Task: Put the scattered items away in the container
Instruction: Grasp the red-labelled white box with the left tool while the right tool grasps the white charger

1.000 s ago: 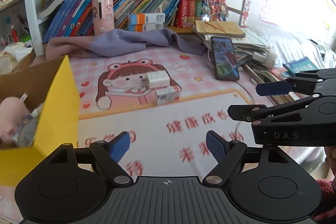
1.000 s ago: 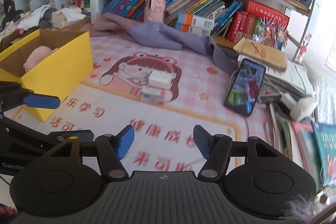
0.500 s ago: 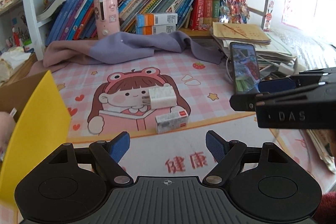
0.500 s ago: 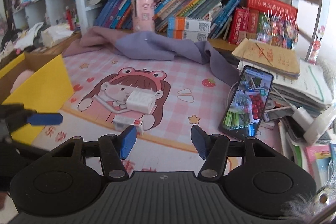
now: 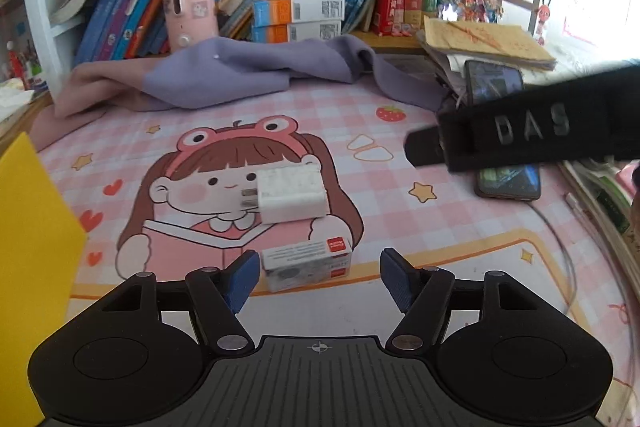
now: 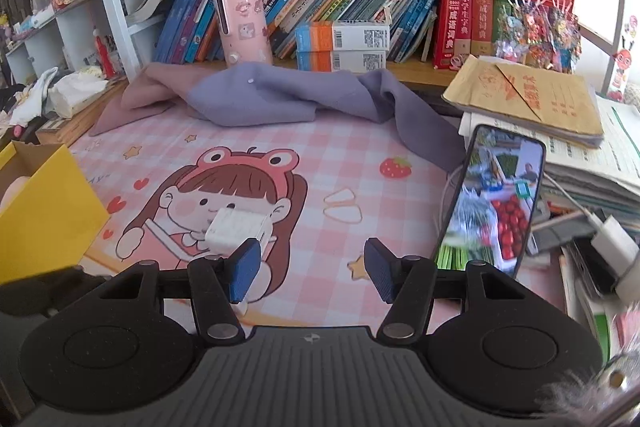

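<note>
The left gripper (image 5: 316, 277) is closing, its pads not yet pressing; the box (image 5: 307, 264) is lying between them, just ahead, long axis across the gap. The charger (image 5: 289, 193) is sitting just beyond the box. The right gripper (image 6: 312, 271) is standing apart, empty, charger off its left pad. The bin (image 5: 32, 267) is waiting at left.

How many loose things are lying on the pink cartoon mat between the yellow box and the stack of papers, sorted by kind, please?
White charger plug: 1
Small white carton with a red label: 1
Phone with its screen lit: 1
Purple and pink cloth: 1
Total: 4
</note>
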`<state>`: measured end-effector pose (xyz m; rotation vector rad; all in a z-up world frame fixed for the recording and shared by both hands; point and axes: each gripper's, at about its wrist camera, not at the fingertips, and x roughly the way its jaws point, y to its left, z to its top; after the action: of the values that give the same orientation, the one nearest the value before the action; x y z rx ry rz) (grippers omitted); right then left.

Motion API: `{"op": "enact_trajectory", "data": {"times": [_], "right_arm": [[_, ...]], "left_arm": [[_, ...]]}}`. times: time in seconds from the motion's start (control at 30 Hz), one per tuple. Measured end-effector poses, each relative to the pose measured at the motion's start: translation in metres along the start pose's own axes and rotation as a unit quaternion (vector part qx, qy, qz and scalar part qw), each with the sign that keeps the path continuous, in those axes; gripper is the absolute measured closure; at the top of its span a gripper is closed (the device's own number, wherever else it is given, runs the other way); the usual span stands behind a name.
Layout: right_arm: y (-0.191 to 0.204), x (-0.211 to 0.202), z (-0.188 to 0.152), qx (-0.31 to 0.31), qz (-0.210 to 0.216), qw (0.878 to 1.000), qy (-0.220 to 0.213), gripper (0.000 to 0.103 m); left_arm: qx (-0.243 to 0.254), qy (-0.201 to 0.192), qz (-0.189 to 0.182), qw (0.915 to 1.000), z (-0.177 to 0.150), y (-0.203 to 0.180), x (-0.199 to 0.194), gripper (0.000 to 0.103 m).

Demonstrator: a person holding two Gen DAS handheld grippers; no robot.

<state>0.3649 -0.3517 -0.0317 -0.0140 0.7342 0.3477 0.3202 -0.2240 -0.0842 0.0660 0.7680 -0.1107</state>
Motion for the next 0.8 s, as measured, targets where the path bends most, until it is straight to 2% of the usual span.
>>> {"op": "enact_trajectory", "data": {"times": [0.17,0.47,0.53,0.73,0.8], "right_arm": [[-0.001,0.015,0.009,-0.005,0.008,1.000,0.008,0.047],[0.018,0.048,0.021,-0.039,0.036,0.998,0.028,0.047],[0.022,0.056,0.024,-0.042,0.043,0.998,0.035,0.046],[0.032,0.080,0.030,-0.053,0.058,0.995,0.054,0.042],[0.036,0.088,0.030,-0.059,0.067,0.994,0.061,0.037]], "left_arm": [[-0.021,0.007,0.021,0.9995,0.000,0.002,0.019,0.035],[-0.043,0.018,0.032,0.9984,-0.004,0.005,0.035,0.038],[-0.040,0.010,0.033,0.9986,-0.005,0.005,0.034,0.049],[-0.044,0.008,0.044,0.9980,-0.009,0.018,0.023,0.049],[-0.052,0.007,0.053,0.9973,-0.012,0.028,0.015,0.050]]}}
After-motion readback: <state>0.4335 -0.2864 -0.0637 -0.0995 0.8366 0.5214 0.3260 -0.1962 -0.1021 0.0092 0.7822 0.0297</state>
